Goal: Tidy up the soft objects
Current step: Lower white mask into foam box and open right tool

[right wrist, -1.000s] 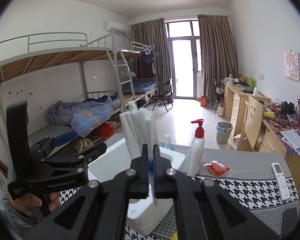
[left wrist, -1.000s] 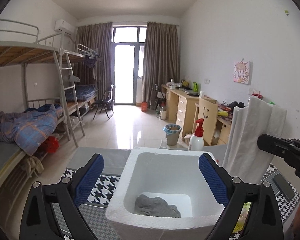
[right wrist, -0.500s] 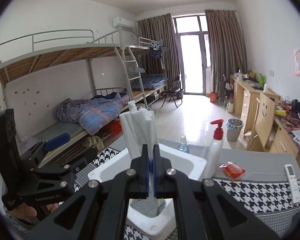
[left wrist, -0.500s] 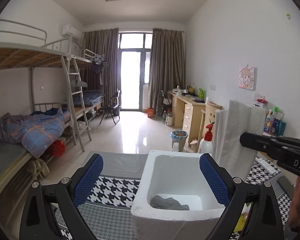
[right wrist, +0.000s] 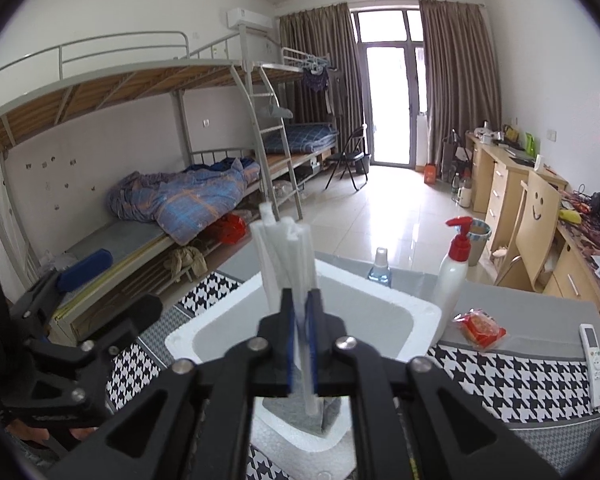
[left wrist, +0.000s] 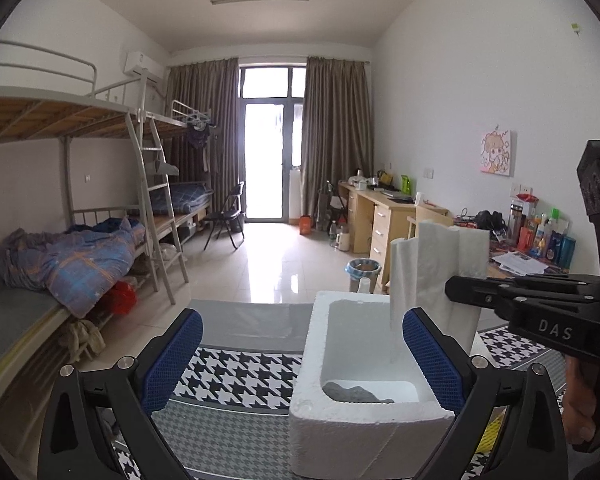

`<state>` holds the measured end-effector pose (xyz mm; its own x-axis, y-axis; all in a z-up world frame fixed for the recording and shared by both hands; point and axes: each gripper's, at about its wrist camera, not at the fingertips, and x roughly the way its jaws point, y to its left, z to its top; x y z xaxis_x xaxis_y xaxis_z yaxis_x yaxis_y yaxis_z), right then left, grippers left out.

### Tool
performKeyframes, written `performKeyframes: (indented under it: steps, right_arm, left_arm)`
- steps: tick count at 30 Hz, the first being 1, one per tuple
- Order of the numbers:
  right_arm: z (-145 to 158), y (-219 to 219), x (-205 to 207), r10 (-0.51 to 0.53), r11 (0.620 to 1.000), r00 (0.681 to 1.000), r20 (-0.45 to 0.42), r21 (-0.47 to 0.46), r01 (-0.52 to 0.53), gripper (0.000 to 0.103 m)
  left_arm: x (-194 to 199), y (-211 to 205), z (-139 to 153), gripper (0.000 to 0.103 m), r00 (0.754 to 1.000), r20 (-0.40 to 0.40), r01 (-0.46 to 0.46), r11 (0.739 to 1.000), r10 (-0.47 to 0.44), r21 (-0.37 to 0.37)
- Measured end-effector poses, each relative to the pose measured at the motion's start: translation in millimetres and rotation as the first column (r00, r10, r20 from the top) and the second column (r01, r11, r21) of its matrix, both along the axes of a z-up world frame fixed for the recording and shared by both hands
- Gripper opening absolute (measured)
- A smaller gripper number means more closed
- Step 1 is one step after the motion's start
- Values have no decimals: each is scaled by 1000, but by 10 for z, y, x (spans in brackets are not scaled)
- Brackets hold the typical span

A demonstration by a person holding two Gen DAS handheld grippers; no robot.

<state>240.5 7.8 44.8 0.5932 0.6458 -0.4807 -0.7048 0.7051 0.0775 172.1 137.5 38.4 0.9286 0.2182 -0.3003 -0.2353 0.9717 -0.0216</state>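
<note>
A white foam box (left wrist: 364, 428) stands on the houndstooth cloth, with a grey cloth (left wrist: 356, 394) lying on its floor. A folded white foam sheet (left wrist: 432, 272) hangs upright, its lower end inside the box. My right gripper (right wrist: 301, 344) is over the box (right wrist: 380, 300) with the sheet (right wrist: 288, 256) between its blue pads. Its jaws are opening, and a thin gap shows beside the sheet. The sheet's bottom reaches the grey cloth (right wrist: 284, 408). My left gripper (left wrist: 300, 360) is open and holds nothing, just left of the box's near side.
A white pump bottle with a red top (right wrist: 454, 276), a small blue bottle (right wrist: 380, 270), a red packet (right wrist: 480, 328) and a white remote (right wrist: 596, 356) lie on the table to the right of the box. A person's hand (left wrist: 576, 400) holds the right gripper.
The right gripper carried the foam sheet leftward over the box and lowered it inside. Its jaws, pressed together before, now stand slightly apart. The left gripper shifted a little to the left.
</note>
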Motion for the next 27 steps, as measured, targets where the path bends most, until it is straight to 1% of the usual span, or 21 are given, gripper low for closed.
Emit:
performKeyframes:
  steps: [1,2,3,4,6,11,12,16,18,22,27]
  right_arm:
    - [-15,0,3,5,1000,1000,-5,-4,-5,28]
    - [-24,-5,-6,11,1000,1000,-10,-5,-11,33]
    - [-35,-9,-11,17,1000,1000,-14,-5,-17,44]
    - [-38,-9,-18,20,1000,1000,-16,-3,-20,52]
    - [-43,-24,-40,23,1000,1000,-18,4,-23,54]
    - [-14,-54,-101,27,1000,1000,-4,9,-27,55]
    - [-5,-71,-120,26,1000,1000,3,11,-26,56]
    - [37,-156,-194,8,1000,999,37,30,-9,72]
    - [55,-197,-240,8,999,999,54,37,-10,73]
    - [89,-296,-360,2,999,996,85,51,-6,80]
    - [131,-405,-515,-4,999,990,138,55,-4,82]
  left_arm:
    - [-7,6,0,101,1000,2,-1,1000,1,-1]
    - [-17,17,-2,101,1000,3,-3,1000,3,-3]
    - [-18,33,-4,101,1000,3,-7,1000,7,-8]
    - [-22,49,-8,101,1000,2,-11,1000,11,-11]
    - [-23,88,-14,101,1000,4,-16,1000,16,-20]
    - [-19,74,-43,101,1000,-11,-18,1000,18,-23]
    - [-30,67,-46,101,1000,-11,-19,1000,19,-23]
    - [-101,47,-27,101,1000,-8,-24,999,24,-31]
    - [-139,52,-24,101,1000,-6,-28,999,28,-38]
    - [-217,-1,-8,101,1000,0,-27,999,27,-42]
    - [-304,-137,38,102,1000,6,-13,1000,13,-21]
